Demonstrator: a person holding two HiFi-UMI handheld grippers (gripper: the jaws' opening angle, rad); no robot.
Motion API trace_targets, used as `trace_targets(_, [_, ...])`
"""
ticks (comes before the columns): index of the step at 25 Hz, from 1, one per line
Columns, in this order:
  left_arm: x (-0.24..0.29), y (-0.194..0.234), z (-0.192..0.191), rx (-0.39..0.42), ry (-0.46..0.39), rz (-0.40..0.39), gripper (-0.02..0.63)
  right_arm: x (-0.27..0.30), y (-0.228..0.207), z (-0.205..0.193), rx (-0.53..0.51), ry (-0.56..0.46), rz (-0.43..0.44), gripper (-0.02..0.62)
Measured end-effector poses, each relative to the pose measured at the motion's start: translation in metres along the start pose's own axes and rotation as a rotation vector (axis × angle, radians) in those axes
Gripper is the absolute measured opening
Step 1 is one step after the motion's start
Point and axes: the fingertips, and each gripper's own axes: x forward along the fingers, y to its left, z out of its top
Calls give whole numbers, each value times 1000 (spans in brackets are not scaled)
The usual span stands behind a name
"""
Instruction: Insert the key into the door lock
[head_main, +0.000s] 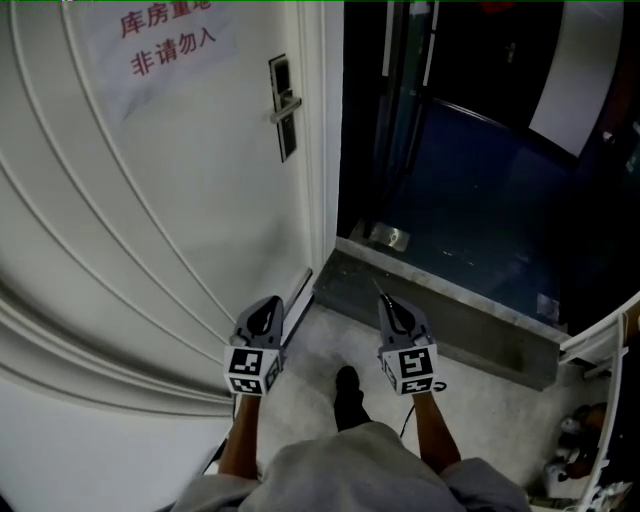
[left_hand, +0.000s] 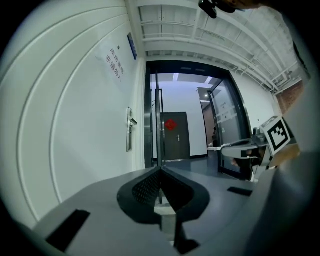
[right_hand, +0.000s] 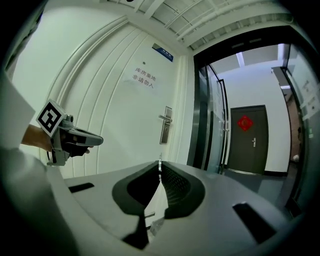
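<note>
A white door (head_main: 150, 200) stands at the left, with its lock plate and lever handle (head_main: 283, 105) near its right edge; the lock also shows in the left gripper view (left_hand: 129, 135) and the right gripper view (right_hand: 165, 131). Both grippers are held level, well short of the door. My left gripper (head_main: 270, 303) is shut with nothing in it, its jaws meeting at the tip (left_hand: 160, 170). My right gripper (head_main: 388, 303) is shut on a thin silver key (right_hand: 159, 166) that pokes out past its tips (head_main: 381, 293).
Right of the door is an open doorway onto a dark hall with a blue floor (head_main: 480, 200). A stone threshold (head_main: 450, 300) crosses ahead, with a metal stop (head_main: 392, 237) on it. A red-lettered sign (head_main: 170, 45) hangs on the door. My shoe (head_main: 347, 390) is below.
</note>
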Motion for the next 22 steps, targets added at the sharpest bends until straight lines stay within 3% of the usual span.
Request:
trace_targets(13, [213,42,59,20,-9,46,18,184,-138,29,0,-39,79,29])
trace_targets(17, [253,55,57,11,20,79,18,226,-161,28,-1,-44,112,29])
trace_targets(22, [284,65,65,27,-9,92,18,264,-174,22,10,-43,136,29])
